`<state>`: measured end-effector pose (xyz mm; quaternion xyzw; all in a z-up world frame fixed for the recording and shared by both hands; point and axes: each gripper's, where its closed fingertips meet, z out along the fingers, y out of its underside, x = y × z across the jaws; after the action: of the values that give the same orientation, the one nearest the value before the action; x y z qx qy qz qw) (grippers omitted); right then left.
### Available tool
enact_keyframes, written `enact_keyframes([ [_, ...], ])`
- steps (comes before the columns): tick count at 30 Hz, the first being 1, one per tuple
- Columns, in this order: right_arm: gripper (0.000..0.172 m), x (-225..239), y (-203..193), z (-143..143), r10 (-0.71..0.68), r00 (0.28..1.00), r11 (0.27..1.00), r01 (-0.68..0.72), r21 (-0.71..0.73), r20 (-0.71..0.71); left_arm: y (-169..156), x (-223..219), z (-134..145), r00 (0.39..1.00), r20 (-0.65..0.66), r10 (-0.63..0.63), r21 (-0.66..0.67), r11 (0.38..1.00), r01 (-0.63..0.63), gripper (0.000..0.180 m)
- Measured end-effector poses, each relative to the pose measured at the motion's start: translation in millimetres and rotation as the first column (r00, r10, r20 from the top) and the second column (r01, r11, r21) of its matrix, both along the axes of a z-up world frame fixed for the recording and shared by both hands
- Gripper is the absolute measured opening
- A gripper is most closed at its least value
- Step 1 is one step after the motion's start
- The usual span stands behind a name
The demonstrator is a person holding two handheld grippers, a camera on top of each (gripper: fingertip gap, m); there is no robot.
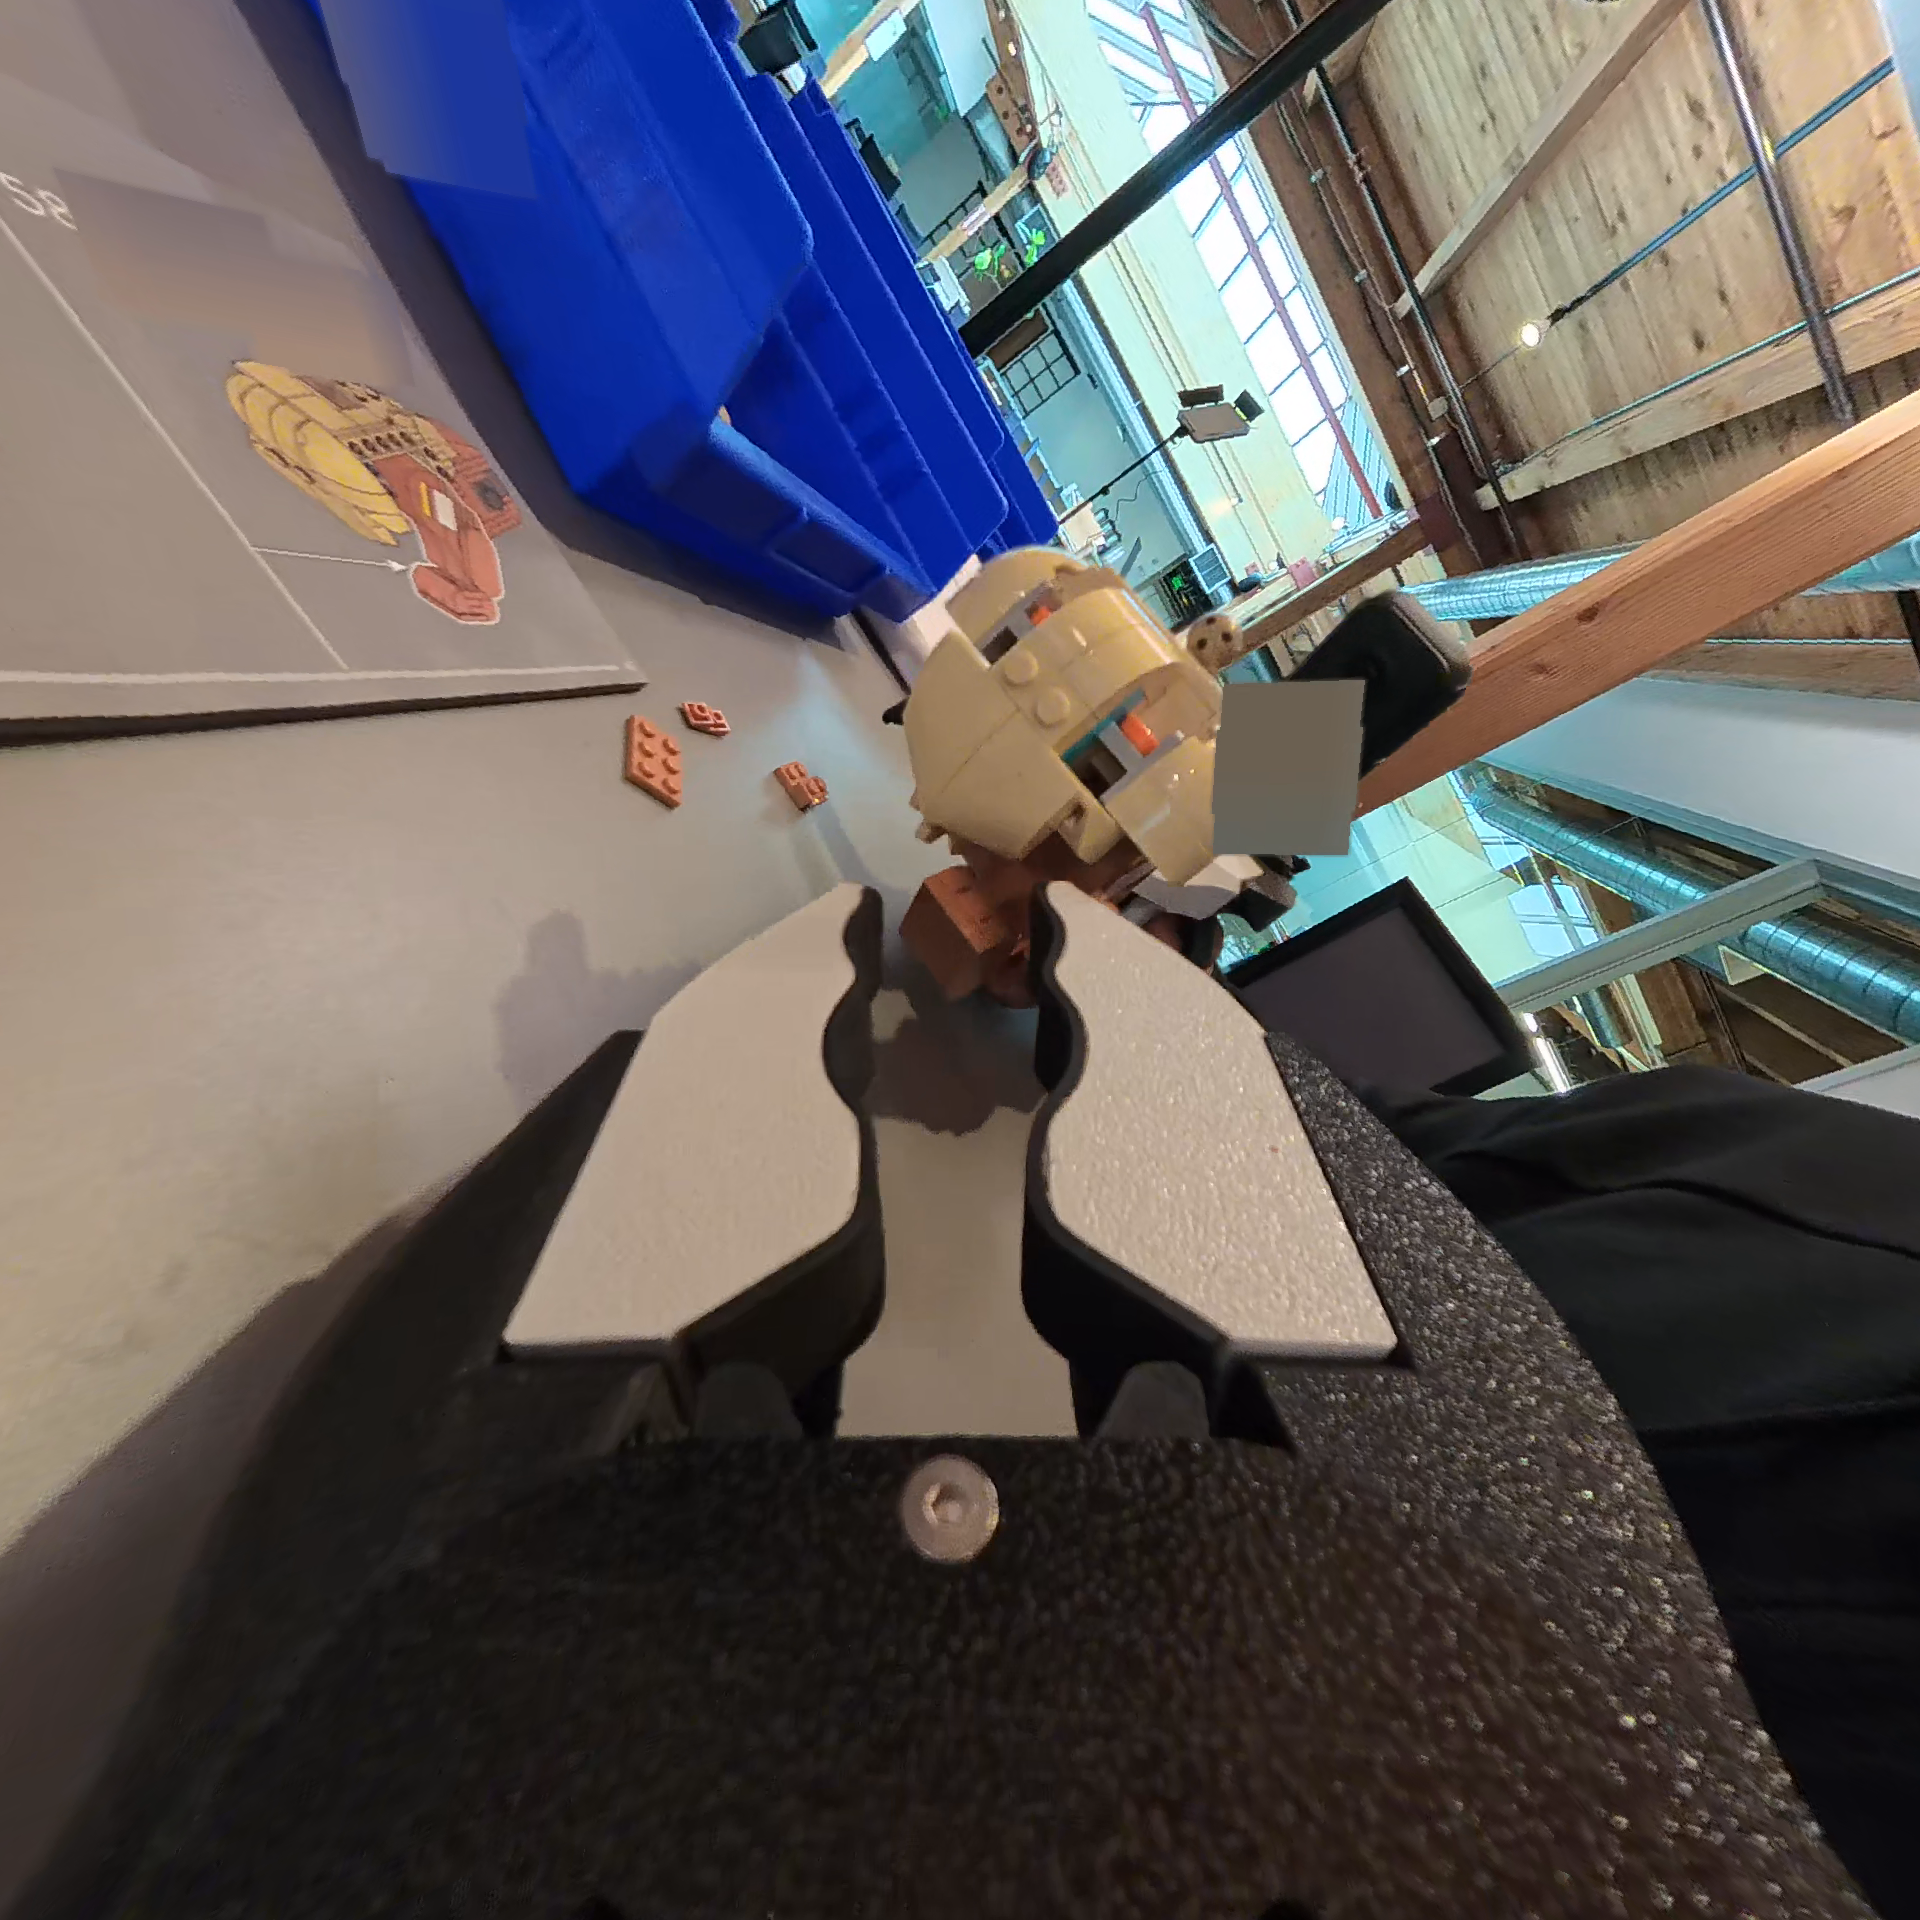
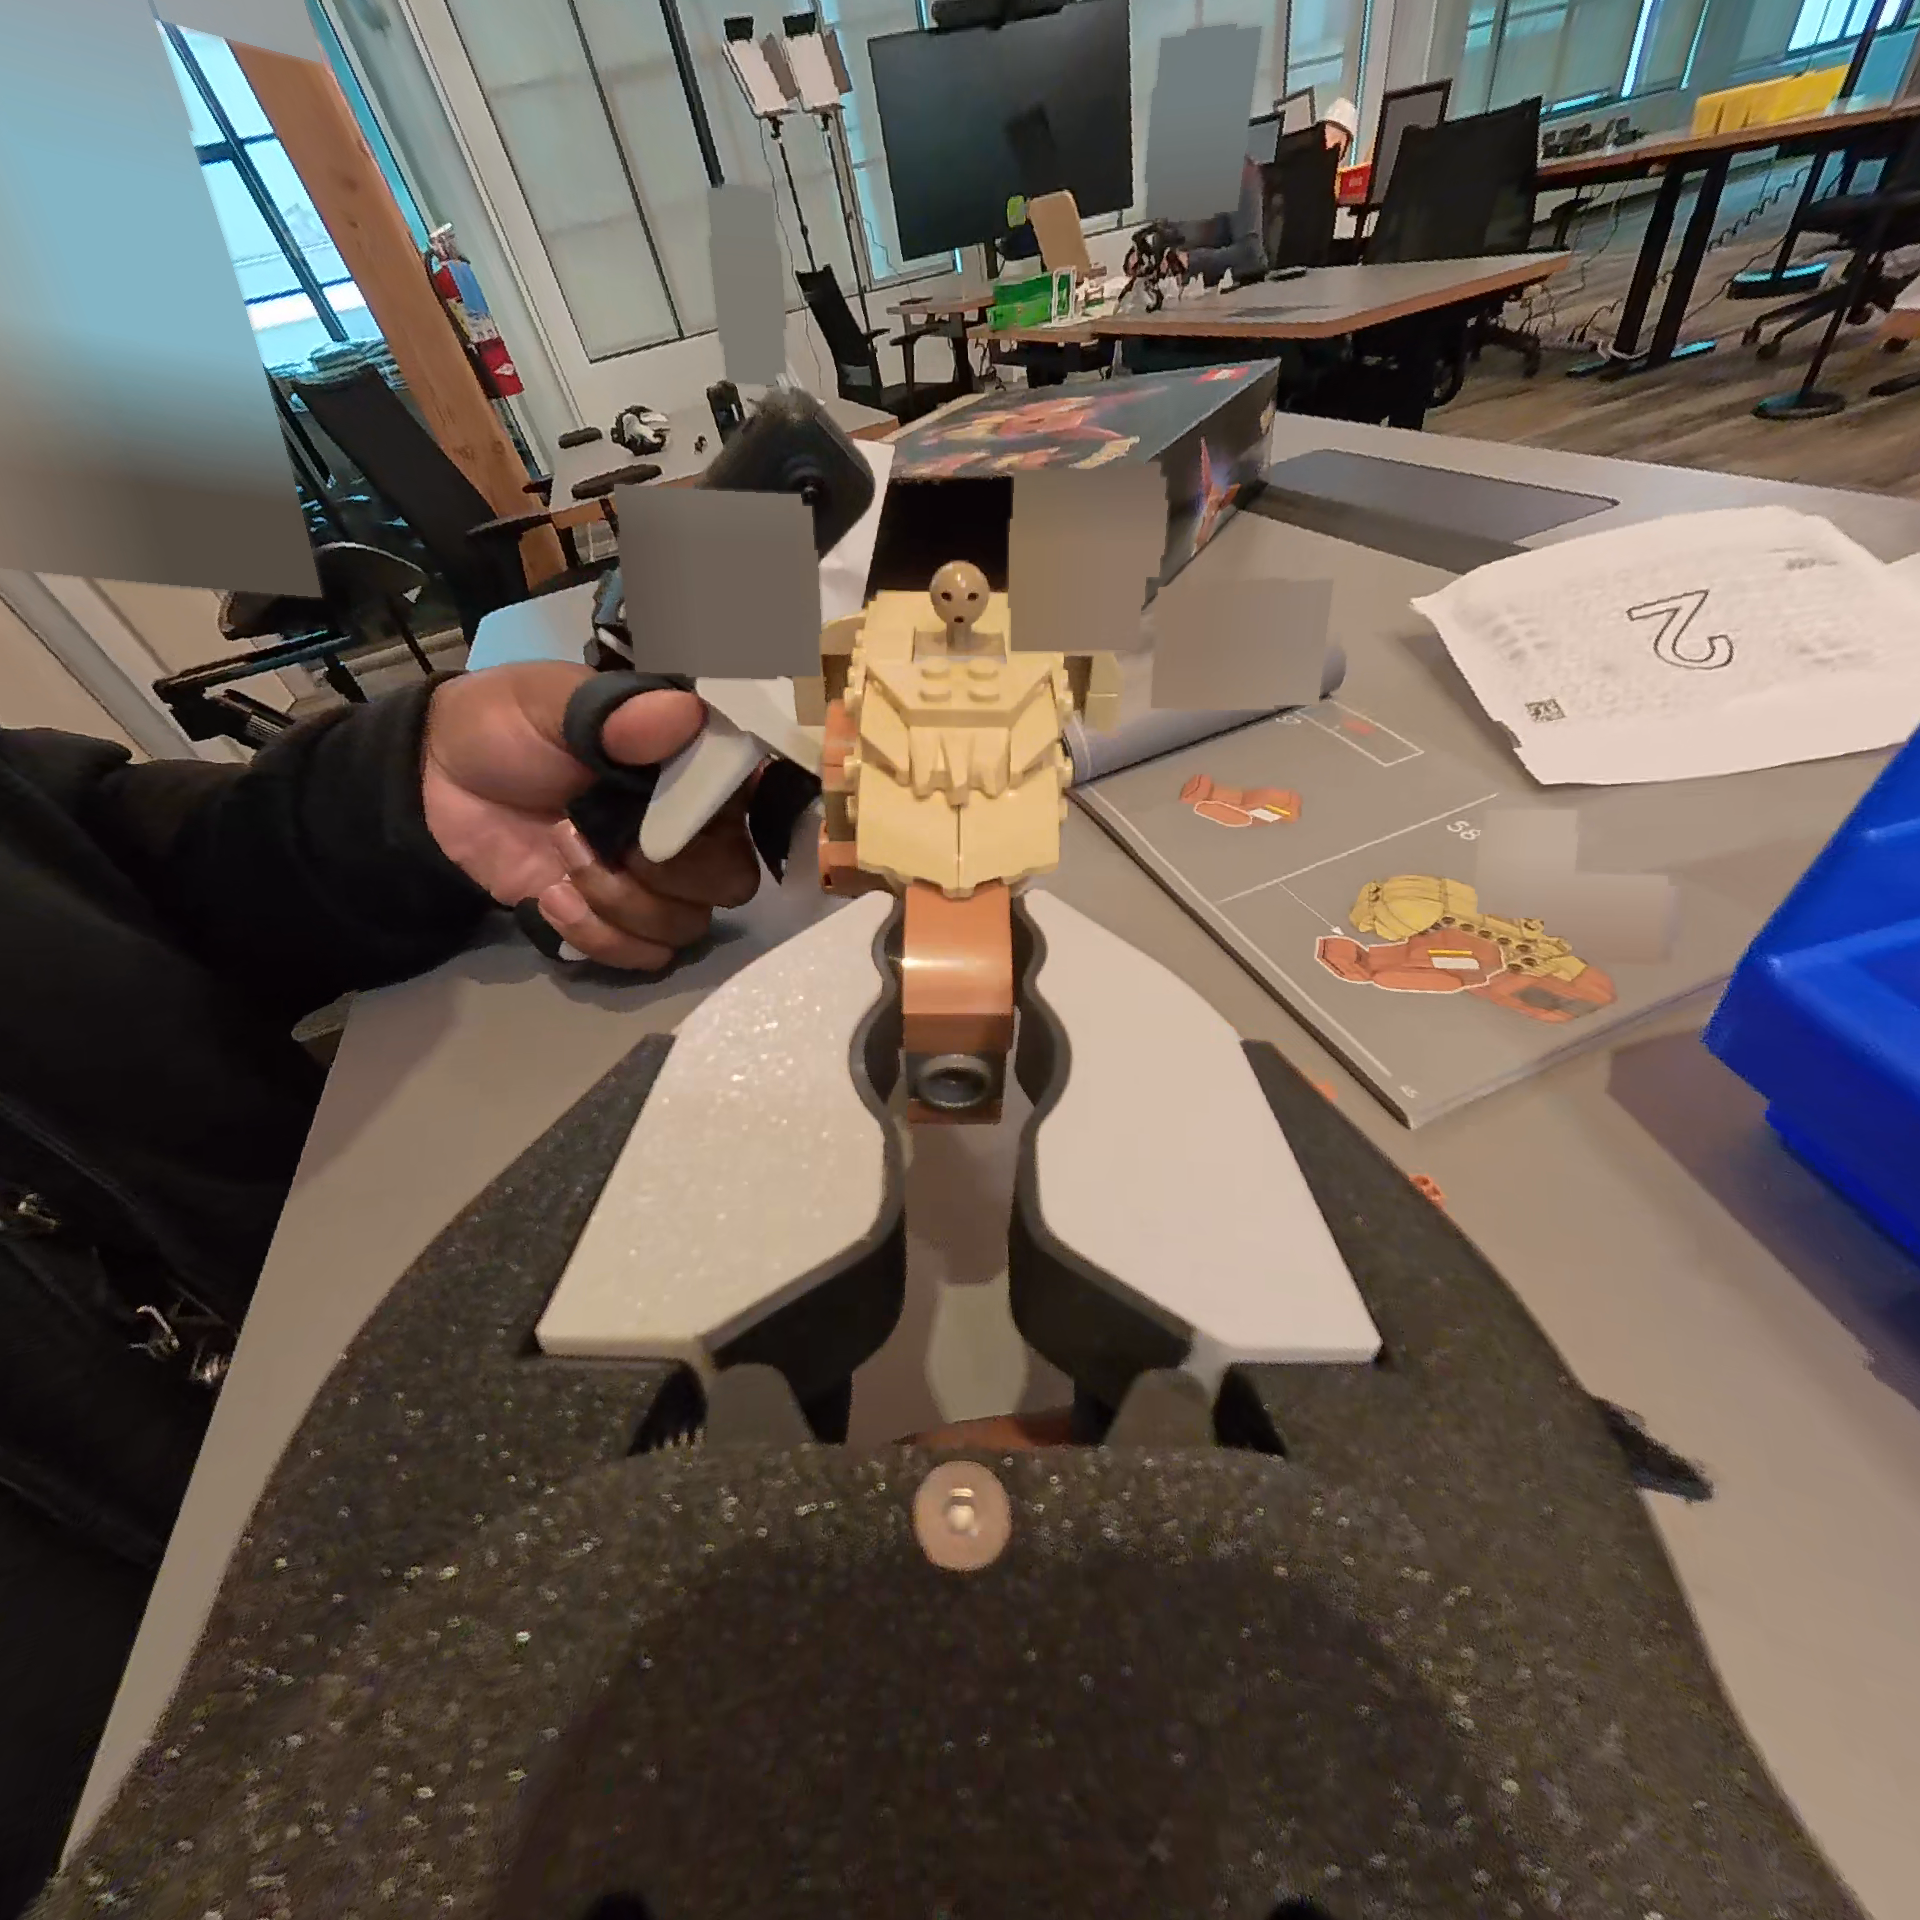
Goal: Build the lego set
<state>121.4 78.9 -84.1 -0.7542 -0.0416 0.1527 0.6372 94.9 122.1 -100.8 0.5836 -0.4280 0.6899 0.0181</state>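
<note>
The grey bench (image 2: 1558,1299) carries blue bins (image 1: 665,270), cut off at the frame edges, and an open instruction booklet (image 2: 1382,914) whose far page is partly masked. The right gripper (image 2: 954,997) has its fingers closed on the brown stub of a tan-and-brown brick model (image 2: 951,790), held above the bench. The left gripper (image 1: 956,935) stands parted just before the model's brown underside; whether its fingers touch is unclear. Small brown plates (image 1: 655,761) lie nearby.
</note>
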Motion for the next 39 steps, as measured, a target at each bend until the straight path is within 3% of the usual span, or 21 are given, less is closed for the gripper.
enact_keyframes([
  [8, 0.018, -1.3, 4.4, 4.1, -0.072, 0.996, 0.996, 0.075, 0.052, -0.056, 3.8, 0.8, 3.9, 0.999, 0.001, 0.041, -0.134, 0.990, -0.041, 0.021],
  [15, 0.018, 0.1, 8.5, 7.6, -0.152, 0.983, 0.984, 0.161, 0.082, -0.107, 10.8, 5.0, 7.7, 0.990, -0.004, 0.139, -0.321, 0.938, -0.133, 0.021],
  [28, 0.018, 4.9, 8.7, 9.8, -0.206, 0.965, 0.970, 0.224, 0.095, -0.164, -0.6, 6.7, 3.1, 0.988, -0.066, 0.140, -0.428, 0.891, -0.155, 0.019],
  [39, 0.018, 6.9, 7.6, 11.0, -0.216, 0.961, 0.966, 0.236, 0.104, -0.172, -0.4, 10.5, 3.9, 0.986, -0.067, 0.155, -0.423, 0.890, -0.169, 0.019],
])
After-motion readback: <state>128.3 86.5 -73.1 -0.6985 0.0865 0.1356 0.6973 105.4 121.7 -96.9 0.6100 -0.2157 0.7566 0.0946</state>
